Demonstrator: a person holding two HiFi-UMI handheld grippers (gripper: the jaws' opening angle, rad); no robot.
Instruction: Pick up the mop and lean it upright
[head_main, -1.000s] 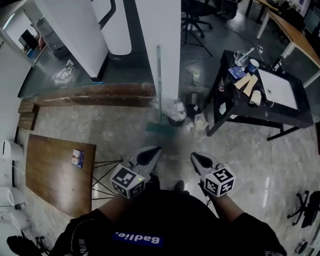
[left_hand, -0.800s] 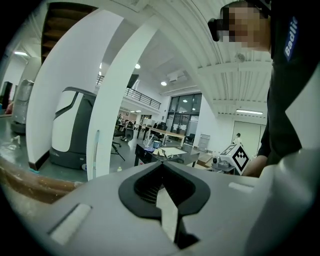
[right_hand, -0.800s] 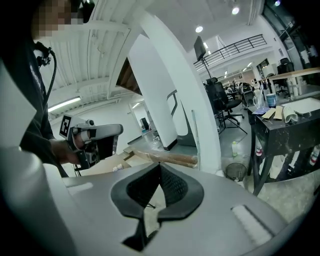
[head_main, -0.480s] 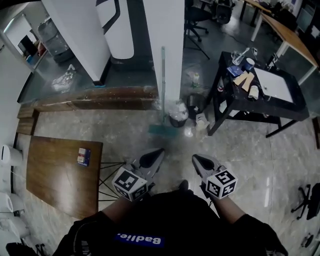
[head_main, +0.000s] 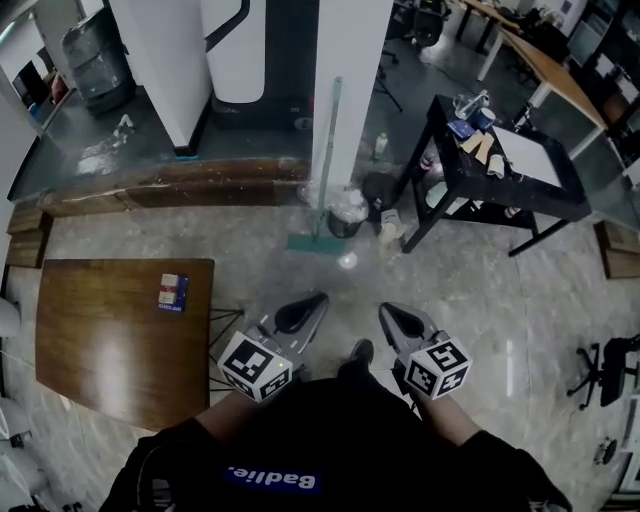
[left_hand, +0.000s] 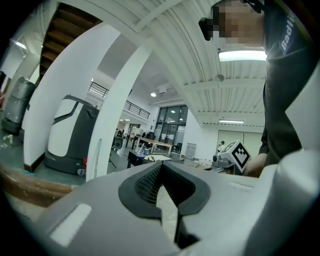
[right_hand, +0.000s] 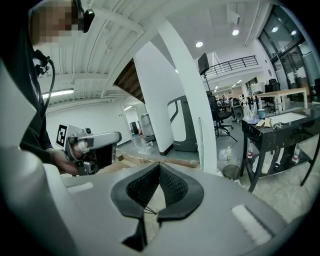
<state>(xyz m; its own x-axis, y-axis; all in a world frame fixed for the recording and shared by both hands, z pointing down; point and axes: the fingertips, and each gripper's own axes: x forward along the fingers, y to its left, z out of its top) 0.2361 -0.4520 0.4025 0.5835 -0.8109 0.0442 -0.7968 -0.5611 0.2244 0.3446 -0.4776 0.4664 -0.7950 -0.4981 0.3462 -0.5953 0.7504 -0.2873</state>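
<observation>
The mop (head_main: 328, 160) stands upright against the white pillar (head_main: 350, 60), its teal head (head_main: 311, 243) flat on the floor. Its thin pale handle also shows in the left gripper view (left_hand: 97, 156) and the right gripper view (right_hand: 201, 142). My left gripper (head_main: 320, 297) and right gripper (head_main: 384, 308) are held close to the person's body, well short of the mop and touching nothing. Both point toward the pillar. The left gripper (left_hand: 161, 170) is shut with nothing in it, and the right gripper (right_hand: 159, 167) is shut and empty too.
A wooden table (head_main: 100, 340) with a small box (head_main: 173, 291) stands at the left. A black table (head_main: 545, 200) with several items is at the right. A bin (head_main: 346, 214) and bottles sit at the pillar's foot. A wooden step edge (head_main: 170, 185) runs behind.
The view has drawn back a little from the pillar, and the wooden table has slid rightward in view. The mop stays against the pillar. Both grippers stay shut near the body.
</observation>
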